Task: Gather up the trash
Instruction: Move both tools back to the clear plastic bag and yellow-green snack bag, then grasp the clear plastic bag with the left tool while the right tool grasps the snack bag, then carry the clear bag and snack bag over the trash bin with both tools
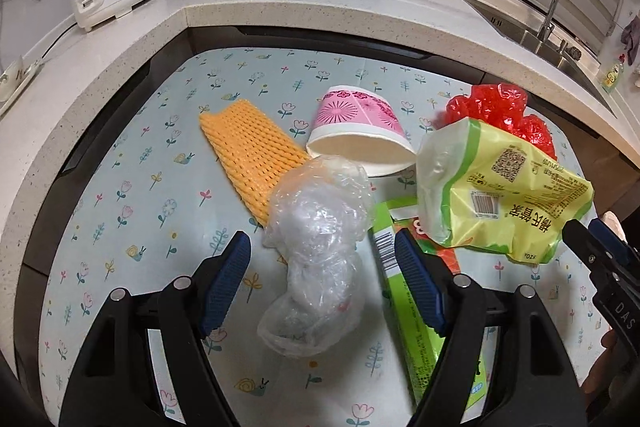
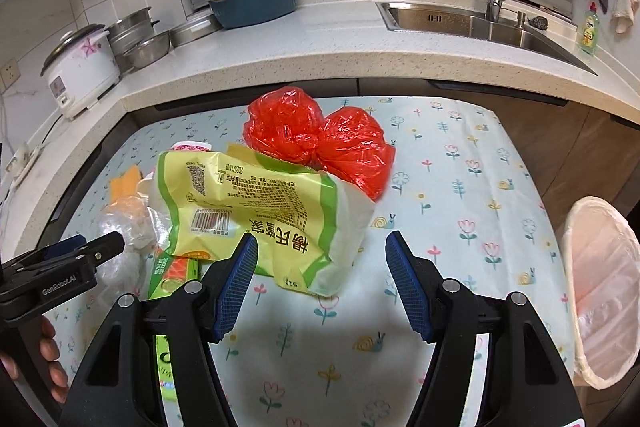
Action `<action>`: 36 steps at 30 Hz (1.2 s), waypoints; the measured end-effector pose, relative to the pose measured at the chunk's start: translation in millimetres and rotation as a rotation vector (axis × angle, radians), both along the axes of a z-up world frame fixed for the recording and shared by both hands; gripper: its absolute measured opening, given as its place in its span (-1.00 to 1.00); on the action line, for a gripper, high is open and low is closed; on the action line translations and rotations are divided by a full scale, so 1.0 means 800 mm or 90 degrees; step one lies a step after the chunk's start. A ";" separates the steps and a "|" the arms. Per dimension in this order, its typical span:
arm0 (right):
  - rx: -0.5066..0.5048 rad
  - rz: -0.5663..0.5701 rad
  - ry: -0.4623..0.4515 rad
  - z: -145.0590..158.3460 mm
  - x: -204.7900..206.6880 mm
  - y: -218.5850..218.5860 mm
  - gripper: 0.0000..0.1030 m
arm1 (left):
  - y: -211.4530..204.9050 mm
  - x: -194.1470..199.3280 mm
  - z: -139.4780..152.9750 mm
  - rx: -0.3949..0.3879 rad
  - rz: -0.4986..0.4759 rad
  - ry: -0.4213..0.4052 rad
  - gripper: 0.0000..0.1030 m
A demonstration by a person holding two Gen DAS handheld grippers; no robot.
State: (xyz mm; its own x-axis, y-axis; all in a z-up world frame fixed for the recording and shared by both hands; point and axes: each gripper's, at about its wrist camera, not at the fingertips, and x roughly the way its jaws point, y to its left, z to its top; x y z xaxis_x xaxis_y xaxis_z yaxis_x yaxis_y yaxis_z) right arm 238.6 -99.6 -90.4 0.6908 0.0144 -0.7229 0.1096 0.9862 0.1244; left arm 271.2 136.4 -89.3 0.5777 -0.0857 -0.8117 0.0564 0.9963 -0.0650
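The left gripper (image 1: 322, 277) is open with nothing pressed between its pads. The crumpled clear plastic bag (image 1: 316, 251) lies between the jaws, its long axis running from 12 to 6 o'clock, so I judge this hand nearest to it. The right gripper (image 2: 320, 279) is also open; the yellow-green printed snack bag (image 2: 256, 211) lies at 11 o'clock. The bin with pink liner (image 2: 604, 291) stands at 3 o'clock.

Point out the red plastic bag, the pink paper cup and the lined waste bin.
red plastic bag (image 2: 320, 143): right wrist view, on its crumpled middle.
pink paper cup (image 1: 356, 115): left wrist view, on its patterned side.
lined waste bin (image 2: 604, 291): right wrist view, on its liner.
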 end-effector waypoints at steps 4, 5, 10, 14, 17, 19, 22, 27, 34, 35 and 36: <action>0.002 -0.003 0.011 -0.013 0.016 0.003 0.25 | 0.005 0.009 -0.011 -0.013 -0.006 0.012 0.36; 0.003 -0.003 0.014 -0.015 0.019 0.003 0.25 | 0.006 0.011 -0.014 -0.014 -0.008 0.015 0.34; 0.003 0.006 0.021 -0.025 0.025 0.007 -0.22 | 0.005 0.019 -0.026 -0.032 -0.027 0.038 -0.25; 0.022 0.008 0.024 -0.029 0.021 0.006 -0.64 | 0.000 0.014 -0.023 -0.030 -0.037 0.032 -0.42; 0.031 0.011 0.017 -0.023 0.015 0.006 -0.77 | -0.006 0.008 -0.015 -0.028 -0.043 0.021 -0.47; 0.032 0.012 0.005 -0.014 0.008 0.006 -0.82 | -0.011 0.002 -0.007 -0.028 -0.049 0.013 -0.49; 0.032 0.010 -0.014 0.003 -0.001 0.005 -0.86 | -0.020 -0.006 0.007 -0.028 -0.057 -0.001 -0.50; 0.024 0.004 -0.047 0.035 -0.021 -0.003 -0.87 | -0.041 -0.024 0.036 -0.026 -0.075 -0.027 -0.50; 0.022 -0.017 -0.096 0.078 -0.062 -0.028 -0.87 | -0.081 -0.054 0.081 -0.021 -0.111 -0.068 -0.50; 0.022 -0.021 -0.101 0.083 -0.067 -0.032 -0.87 | -0.088 -0.059 0.087 -0.021 -0.117 -0.074 -0.50; 0.023 -0.026 -0.108 0.088 -0.074 -0.038 -0.87 | -0.095 -0.063 0.093 -0.021 -0.123 -0.079 -0.50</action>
